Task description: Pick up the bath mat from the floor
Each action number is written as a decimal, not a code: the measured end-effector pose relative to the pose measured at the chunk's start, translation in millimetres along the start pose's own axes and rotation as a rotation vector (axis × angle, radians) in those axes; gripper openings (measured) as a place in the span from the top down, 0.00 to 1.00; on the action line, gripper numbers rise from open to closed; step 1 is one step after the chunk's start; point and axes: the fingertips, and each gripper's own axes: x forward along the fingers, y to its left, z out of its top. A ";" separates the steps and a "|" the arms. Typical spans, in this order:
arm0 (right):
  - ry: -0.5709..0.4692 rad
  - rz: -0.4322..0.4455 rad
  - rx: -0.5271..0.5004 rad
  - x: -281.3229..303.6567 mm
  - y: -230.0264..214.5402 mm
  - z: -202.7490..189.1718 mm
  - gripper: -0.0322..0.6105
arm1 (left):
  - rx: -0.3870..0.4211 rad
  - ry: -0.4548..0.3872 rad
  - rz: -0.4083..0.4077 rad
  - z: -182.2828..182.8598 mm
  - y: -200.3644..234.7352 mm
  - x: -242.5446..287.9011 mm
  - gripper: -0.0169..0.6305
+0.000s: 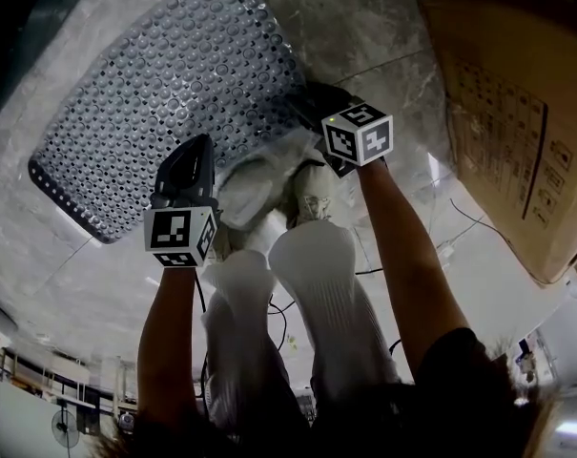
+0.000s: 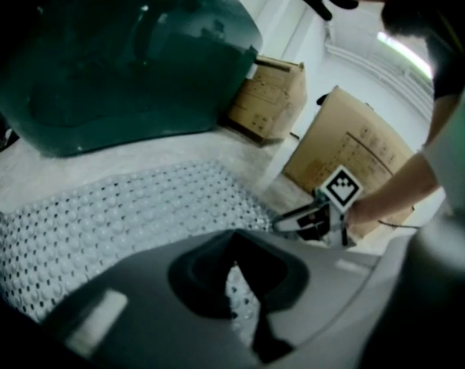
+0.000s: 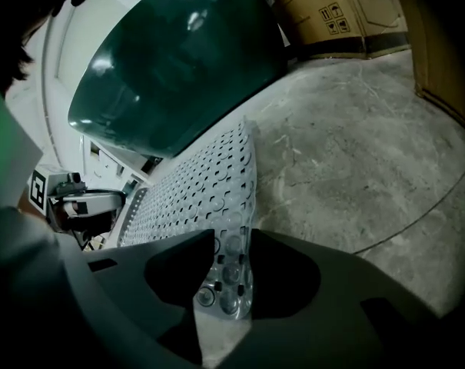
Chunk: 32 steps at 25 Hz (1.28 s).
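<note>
A studded grey bath mat (image 1: 164, 84) lies on the marbled floor (image 1: 364, 27), cardboard boxes (image 1: 517, 113) close by. The person's left tongs (image 2: 234, 271) are clenched on the mat's near edge. The right tongs (image 3: 224, 279) stand released, their jaws wide apart astride one corner.

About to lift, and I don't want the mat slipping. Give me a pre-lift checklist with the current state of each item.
1. Right gripper straddles the edge of the bath mat: ok, jaws apart, mat between them.
2. Right gripper clamped: not ok, pads look off the mat.
3. Left gripper gripping the mat: cannot tell, only a narrow gap with mat showing through.
4. Shoes off the mat: cannot tell, they sit right at its near edge.
5. Cardboard box clear of the mat: ok, stands apart.
</note>
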 end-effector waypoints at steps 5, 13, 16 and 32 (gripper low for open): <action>0.022 -0.144 -0.045 1.0 -10.8 -1.0 0.87 | 0.006 0.001 -0.012 -0.7 -1.0 1.3 0.96; 0.046 -0.227 -0.109 -8.8 1.3 5.0 0.92 | -0.011 -0.005 0.009 2.2 8.4 -21.5 0.96; 0.049 -0.219 -0.127 -16.3 18.5 12.1 0.92 | -0.031 -0.007 0.038 7.5 12.8 -42.0 0.96; 0.074 -0.116 -0.195 -77.5 173.7 74.9 0.93 | -0.119 -0.030 0.132 73.6 -0.6 -169.2 0.96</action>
